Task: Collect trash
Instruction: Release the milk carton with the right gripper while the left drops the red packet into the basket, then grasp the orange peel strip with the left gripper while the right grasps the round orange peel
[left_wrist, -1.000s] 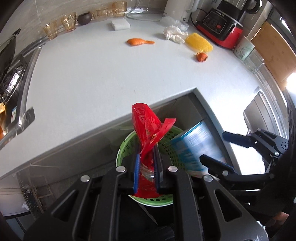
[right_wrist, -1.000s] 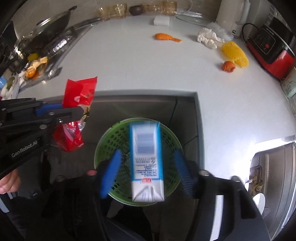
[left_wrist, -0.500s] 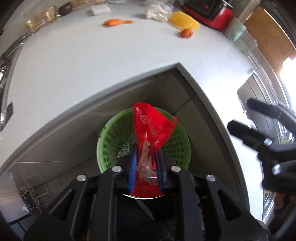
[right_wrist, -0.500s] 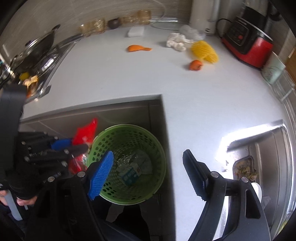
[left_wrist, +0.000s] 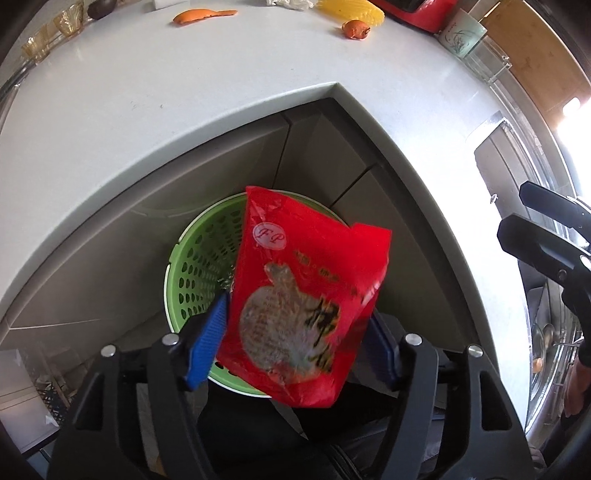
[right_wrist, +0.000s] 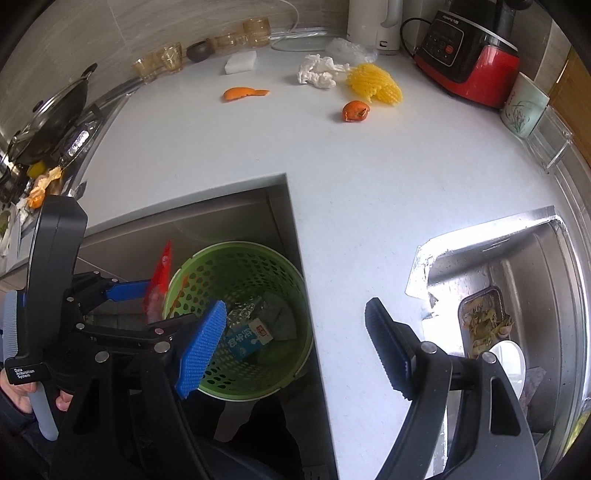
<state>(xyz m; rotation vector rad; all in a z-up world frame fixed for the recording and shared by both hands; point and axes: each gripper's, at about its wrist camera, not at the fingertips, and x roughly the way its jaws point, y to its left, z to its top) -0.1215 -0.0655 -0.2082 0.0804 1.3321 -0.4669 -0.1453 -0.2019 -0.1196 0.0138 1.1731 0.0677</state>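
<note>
A green perforated bin (left_wrist: 199, 266) stands on the floor below the counter's inner corner; it also shows in the right wrist view (right_wrist: 240, 273). My left gripper (left_wrist: 295, 343) is open above the bin, and a red plastic snack bag (left_wrist: 303, 306) hangs loose and blurred between its blue pads. The bag shows edge-on in the right wrist view (right_wrist: 160, 277) at the bin's left rim. My right gripper (right_wrist: 295, 343) is open and empty above the counter edge. A blue and white milk carton (right_wrist: 245, 338) lies inside the bin.
On the white counter (right_wrist: 332, 166) lie an orange peel strip (right_wrist: 243, 93), an orange peel piece (right_wrist: 355, 110), yellow foam netting (right_wrist: 375, 83) and a crumpled white tissue (right_wrist: 317, 72). A red blender (right_wrist: 469, 62) and a mug (right_wrist: 522, 109) stand at the right. The sink (right_wrist: 517, 280) is right.
My left gripper has opened and the red bag has turned flat and loose over the bin. My right gripper let the milk carton drop into the bin and drew back to the right.
</note>
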